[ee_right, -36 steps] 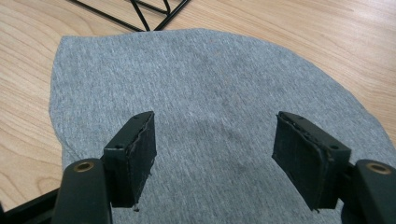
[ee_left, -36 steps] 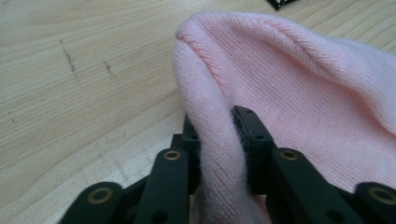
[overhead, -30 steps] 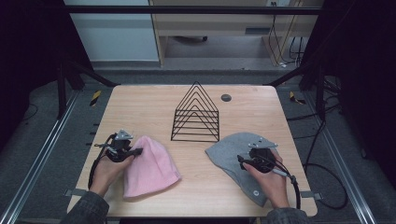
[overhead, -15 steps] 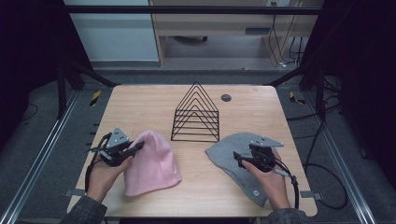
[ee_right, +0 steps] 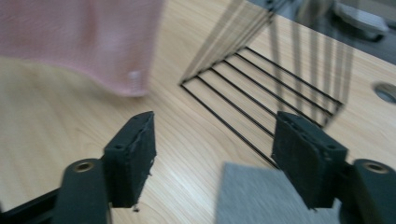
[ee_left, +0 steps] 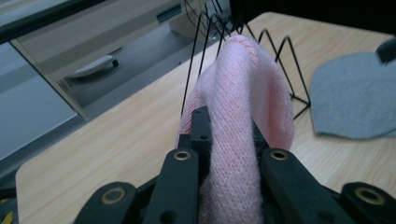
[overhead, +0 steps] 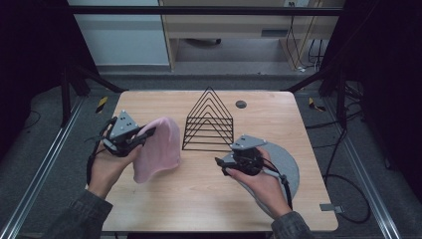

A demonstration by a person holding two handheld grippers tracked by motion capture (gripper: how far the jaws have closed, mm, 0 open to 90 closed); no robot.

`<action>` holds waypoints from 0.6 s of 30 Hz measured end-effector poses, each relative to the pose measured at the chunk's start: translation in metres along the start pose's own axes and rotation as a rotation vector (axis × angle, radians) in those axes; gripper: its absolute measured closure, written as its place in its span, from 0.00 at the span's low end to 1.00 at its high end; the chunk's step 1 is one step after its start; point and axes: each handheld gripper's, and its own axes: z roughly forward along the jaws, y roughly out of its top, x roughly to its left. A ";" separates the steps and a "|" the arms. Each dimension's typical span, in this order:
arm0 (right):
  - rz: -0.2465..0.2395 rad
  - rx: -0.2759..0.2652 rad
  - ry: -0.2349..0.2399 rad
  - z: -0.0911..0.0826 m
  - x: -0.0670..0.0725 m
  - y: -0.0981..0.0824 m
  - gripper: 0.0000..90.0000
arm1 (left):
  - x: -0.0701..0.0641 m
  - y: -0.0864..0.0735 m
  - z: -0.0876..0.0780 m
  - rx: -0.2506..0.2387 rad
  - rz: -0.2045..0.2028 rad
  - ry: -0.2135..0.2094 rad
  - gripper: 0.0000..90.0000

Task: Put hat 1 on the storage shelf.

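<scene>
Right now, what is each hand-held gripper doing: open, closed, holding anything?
Left hand-held gripper: closed on the pink knit hat, lifted off the table.
Right hand-held gripper: open, holding nothing, above the grey hat.

- Wire rack [overhead: 210,122], black, made of nested triangles, stands upright at the upper middle of the table.
- Table [overhead: 199,199], light wood with rounded corners, fills the centre of the high view.
- Small round grommet [overhead: 241,104], dark, sits in the tabletop just right of the rack's peak.
- Wooden desk [overhead: 239,25] stands along the top of the frame, cables [overhead: 303,45] hanging at its right.
- Grey floor [overhead: 45,164] borders the table at left.
</scene>
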 end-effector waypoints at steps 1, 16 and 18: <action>-0.015 0.005 0.015 0.003 0.004 0.006 0.37 | 0.001 0.005 -0.001 -0.011 -0.001 0.003 0.90; -0.073 0.006 0.134 0.037 0.034 0.072 0.41 | 0.009 0.066 -0.027 -0.103 -0.017 -0.028 0.90; -0.062 -0.005 0.150 0.040 0.035 0.077 0.40 | 0.007 0.071 -0.030 -0.113 -0.013 -0.029 0.89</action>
